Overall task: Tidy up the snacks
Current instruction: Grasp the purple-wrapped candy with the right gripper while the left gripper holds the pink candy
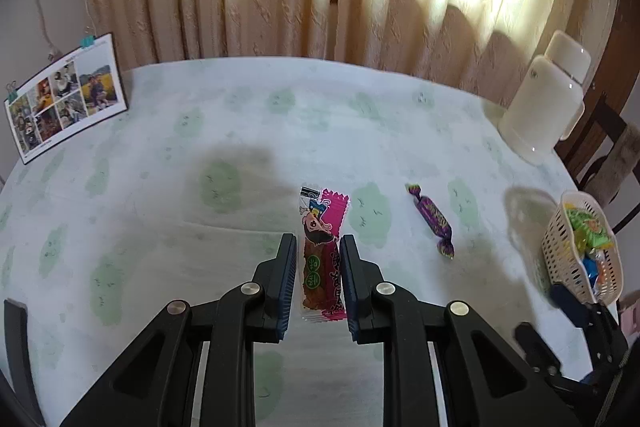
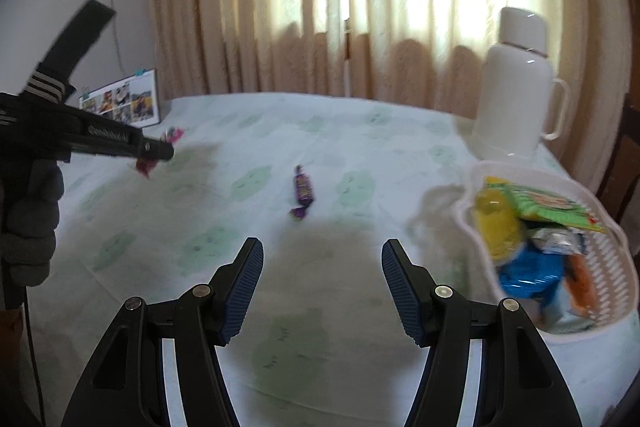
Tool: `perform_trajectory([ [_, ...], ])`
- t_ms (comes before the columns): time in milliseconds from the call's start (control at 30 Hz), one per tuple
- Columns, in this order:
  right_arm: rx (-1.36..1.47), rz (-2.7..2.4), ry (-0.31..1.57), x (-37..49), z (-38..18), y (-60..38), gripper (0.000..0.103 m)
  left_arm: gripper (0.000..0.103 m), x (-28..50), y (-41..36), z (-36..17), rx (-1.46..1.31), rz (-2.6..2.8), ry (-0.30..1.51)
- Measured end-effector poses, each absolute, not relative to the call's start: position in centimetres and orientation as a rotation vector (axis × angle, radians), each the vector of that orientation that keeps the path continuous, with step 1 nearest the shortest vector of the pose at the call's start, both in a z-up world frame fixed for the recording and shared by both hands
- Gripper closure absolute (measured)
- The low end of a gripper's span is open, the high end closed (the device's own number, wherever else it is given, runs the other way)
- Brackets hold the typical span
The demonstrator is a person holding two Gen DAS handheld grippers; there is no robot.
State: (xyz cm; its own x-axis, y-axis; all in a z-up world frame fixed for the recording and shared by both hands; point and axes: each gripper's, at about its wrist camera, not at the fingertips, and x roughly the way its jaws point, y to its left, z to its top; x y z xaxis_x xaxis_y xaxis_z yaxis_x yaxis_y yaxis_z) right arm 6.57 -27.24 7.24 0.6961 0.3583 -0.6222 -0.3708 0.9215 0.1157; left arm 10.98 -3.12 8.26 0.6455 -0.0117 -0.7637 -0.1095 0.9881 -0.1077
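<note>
left gripper (image 1: 318, 247) clamped on pink snack (image 1: 320, 251), held above table (image 1: 160, 187) | right gripper (image 2: 322, 255) open, empty | purple candy (image 1: 432, 221) on table, right of snack | basket (image 2: 600, 267) far right, holding snacks

Print shows on the pink snack packet (image 1: 319, 254) and purple candy (image 1: 433, 219), none legible.

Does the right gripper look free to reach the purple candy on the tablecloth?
Probably yes: the right gripper is open and empty, and only bare tablecloth lies between it and the purple candy.
</note>
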Motion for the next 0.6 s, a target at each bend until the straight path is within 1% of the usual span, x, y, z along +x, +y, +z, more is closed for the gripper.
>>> perform_trajectory([
  [333, 0.034, 0.448, 0.832, 13.4, 7.1, -24.2, 0.040, 0.084, 9.7, -1.3, 9.5, -0.190, 0.076, 0.821],
  [533, 0.020, 0.437, 0.883, 17.5, 5.7, -21.6, 0.041, 0.083, 9.5, -0.9, 9.7, -0.205, 0.063, 0.822],
  [600, 0.011, 0.430, 0.898, 18.5, 5.2, -21.0, 0.043, 0.082, 9.5, -0.9, 9.6, -0.208, 0.061, 0.824],
])
